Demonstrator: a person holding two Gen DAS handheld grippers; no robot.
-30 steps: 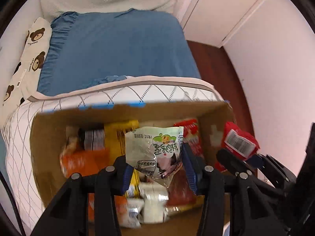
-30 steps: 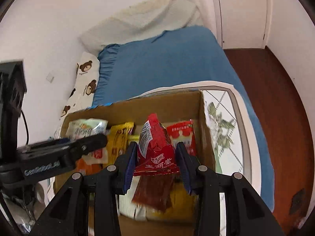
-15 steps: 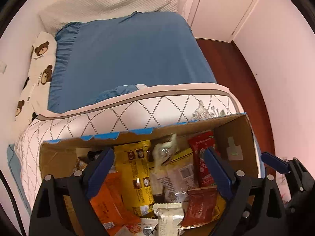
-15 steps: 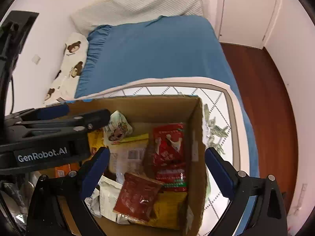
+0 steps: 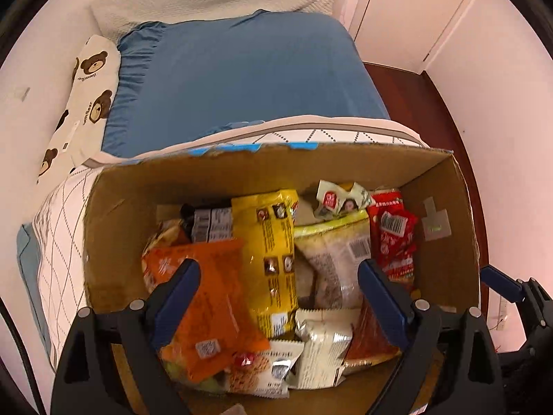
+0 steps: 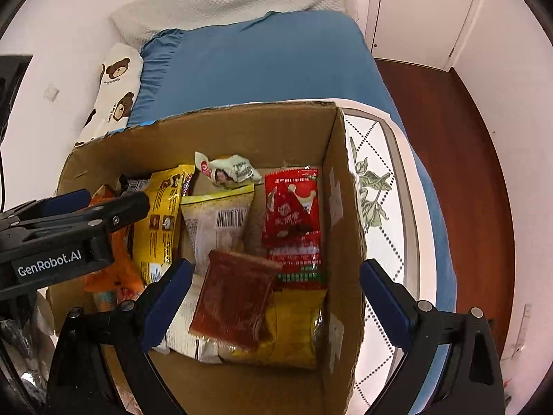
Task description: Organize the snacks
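Snack packets fill the brown cardboard box (image 5: 114, 207); left gripper (image 5: 278, 288) and right gripper (image 6: 274, 288) hover above it, jaws spread wide and empty, dark red pouch (image 6: 235, 307) between the right fingers.

Below your jaws, the box (image 5: 262, 169) is matt brown cardboard; its snack packets (image 5: 266, 252) are glossy crinkled plastic film. Beyond lies the bed (image 6: 262, 65) in smooth blue cloth.

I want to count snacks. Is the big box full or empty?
Partly full. The cardboard box holds a layer of packets, like the yellow bag and red packet, but its walls rise well above them.
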